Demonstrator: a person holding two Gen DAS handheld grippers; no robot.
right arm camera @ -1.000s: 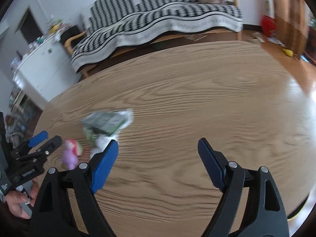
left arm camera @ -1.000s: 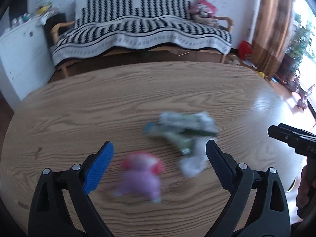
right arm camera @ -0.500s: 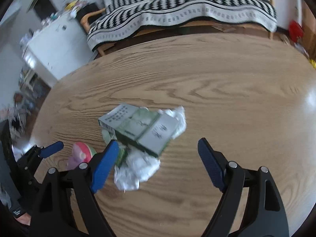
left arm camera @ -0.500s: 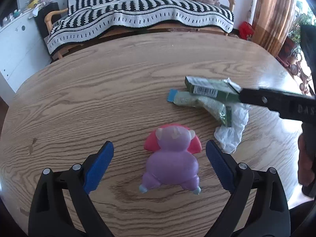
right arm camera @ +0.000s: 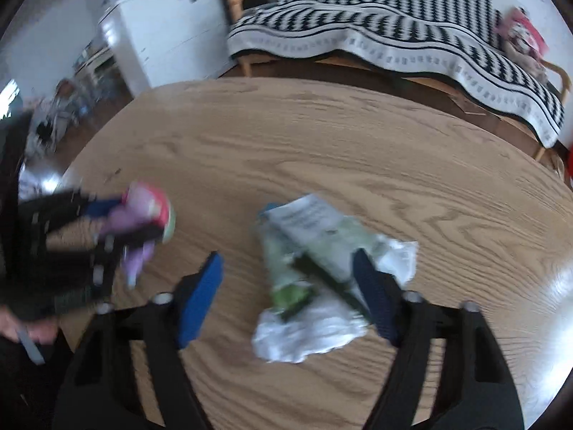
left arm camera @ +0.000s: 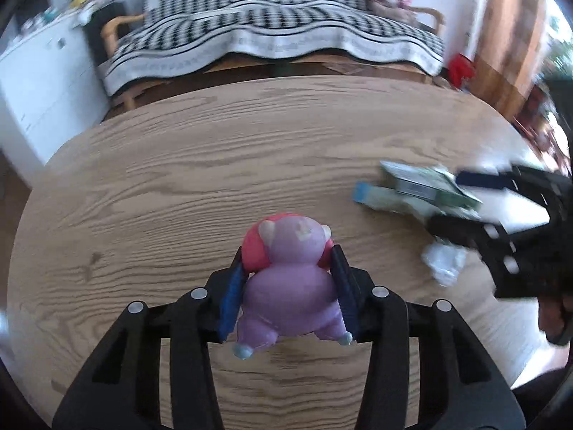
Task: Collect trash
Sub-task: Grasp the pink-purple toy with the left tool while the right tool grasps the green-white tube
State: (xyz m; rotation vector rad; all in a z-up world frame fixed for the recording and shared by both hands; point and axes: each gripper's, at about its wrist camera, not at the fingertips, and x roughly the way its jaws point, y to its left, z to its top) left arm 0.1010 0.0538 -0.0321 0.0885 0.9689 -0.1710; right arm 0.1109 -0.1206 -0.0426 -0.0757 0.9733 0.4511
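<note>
Toy (left arm camera: 290,286) first: my left claw (left arm camera: 288,292) is squeezing a purple and pink plush figure, one blue pad (left arm camera: 231,299) pressing into each of its sides, so the claw is closing firmly around its body. I am seeing the toy's pink head pointing away from me over the wooden table (left arm camera: 179,186), its small pale feet hanging near the base of the fingers. Whether its underside is touching the wood I cannot tell.

Off to my right, the trash is lying in one loose heap on the same table. From the right wrist camera I am looking at a green and white carton (right arm camera: 315,229) resting across a green wrapper (right arm camera: 286,279), and both are sitting on crumpled white paper (right arm camera: 308,329). My right claw (right arm camera: 292,290) is spreading wide around this heap, with the left pad (right arm camera: 200,304) standing apart on bare wood and the right pad (right arm camera: 374,301) just touching the edge of the carton and paper. It is gripping nothing.

Everything is blurring a little with motion. Beyond the table's far edge, a sofa under a black and white striped blanket (left arm camera: 272,39) is running along the wall, and a white cabinet (right arm camera: 164,32) is standing to its left.
</note>
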